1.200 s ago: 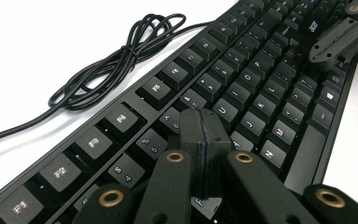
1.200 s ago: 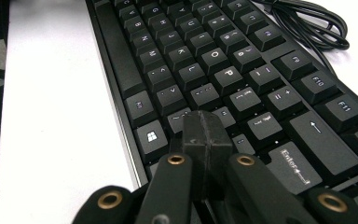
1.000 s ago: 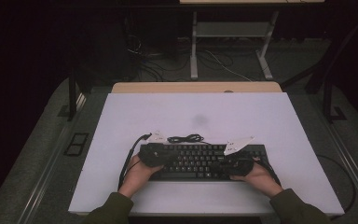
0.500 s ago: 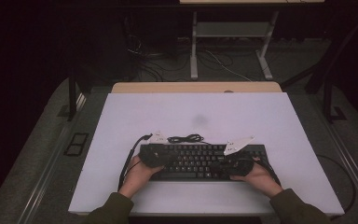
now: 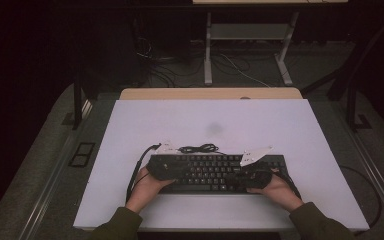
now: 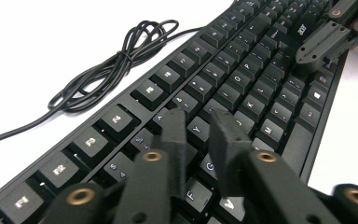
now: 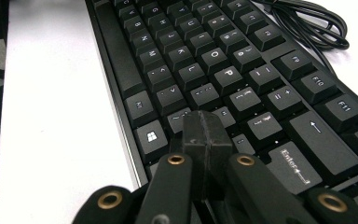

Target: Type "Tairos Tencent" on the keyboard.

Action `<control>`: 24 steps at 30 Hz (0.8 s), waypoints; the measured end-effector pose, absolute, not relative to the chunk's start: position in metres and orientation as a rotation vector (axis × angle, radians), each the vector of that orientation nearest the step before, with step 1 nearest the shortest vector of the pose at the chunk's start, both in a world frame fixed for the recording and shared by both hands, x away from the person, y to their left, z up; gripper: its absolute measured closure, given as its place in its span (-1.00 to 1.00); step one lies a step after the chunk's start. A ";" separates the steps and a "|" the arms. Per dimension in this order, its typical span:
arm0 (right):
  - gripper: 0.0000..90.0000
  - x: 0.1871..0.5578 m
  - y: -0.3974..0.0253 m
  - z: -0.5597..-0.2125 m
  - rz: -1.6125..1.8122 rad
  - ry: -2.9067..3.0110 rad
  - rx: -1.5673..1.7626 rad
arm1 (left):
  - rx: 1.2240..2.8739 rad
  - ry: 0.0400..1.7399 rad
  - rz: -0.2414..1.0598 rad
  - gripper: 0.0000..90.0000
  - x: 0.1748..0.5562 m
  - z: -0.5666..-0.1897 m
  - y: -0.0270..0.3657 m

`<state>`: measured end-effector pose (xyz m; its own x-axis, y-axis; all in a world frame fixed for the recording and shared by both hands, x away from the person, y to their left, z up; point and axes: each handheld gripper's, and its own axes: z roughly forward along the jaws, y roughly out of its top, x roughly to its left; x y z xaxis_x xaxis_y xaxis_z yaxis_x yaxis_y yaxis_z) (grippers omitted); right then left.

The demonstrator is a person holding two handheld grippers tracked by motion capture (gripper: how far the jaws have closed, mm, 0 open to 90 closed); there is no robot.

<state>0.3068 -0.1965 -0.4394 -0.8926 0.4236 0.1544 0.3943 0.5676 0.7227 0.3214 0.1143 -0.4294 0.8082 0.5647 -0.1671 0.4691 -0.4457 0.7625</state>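
I've got both tools over the keyboard (image 5: 215,171), which lies near the front edge of the tabletop (image 5: 130,130), long axis running left-right across my view, its cable (image 5: 198,148) bundled just behind it. Left tool (image 6: 199,128) sits low over the left-centre keys, approx the T/Y/G patch, jaws a narrow gap apart w/ nothing between them; tips look just above or maybe touching the caps, can't tell which. Right tool (image 7: 207,125) has jaws pressed together, empty, hanging over the keys near the Windows key and slash row, w/ Enter just to its side. In the left tool's view the right tool shows farther along the board by the logo end. My read: this is key pressing, one tool per half. What the next move turns on is that the keys lie straight below each tip, so it's a short push down; left tool nearer the letters, right nearer Enter
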 end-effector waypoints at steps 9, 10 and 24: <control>0.99 0.307 -0.196 -0.439 1.253 2.749 0.718 | 2.094 0.755 0.160 0.01 0.318 -0.428 0.124; 0.99 0.307 -0.196 -0.439 1.253 2.749 0.719 | 2.097 0.748 0.156 -0.05 0.317 -0.428 0.125; 0.99 0.307 -0.198 -0.436 1.280 2.723 0.719 | 2.066 0.765 0.228 -0.66 0.311 -0.430 0.135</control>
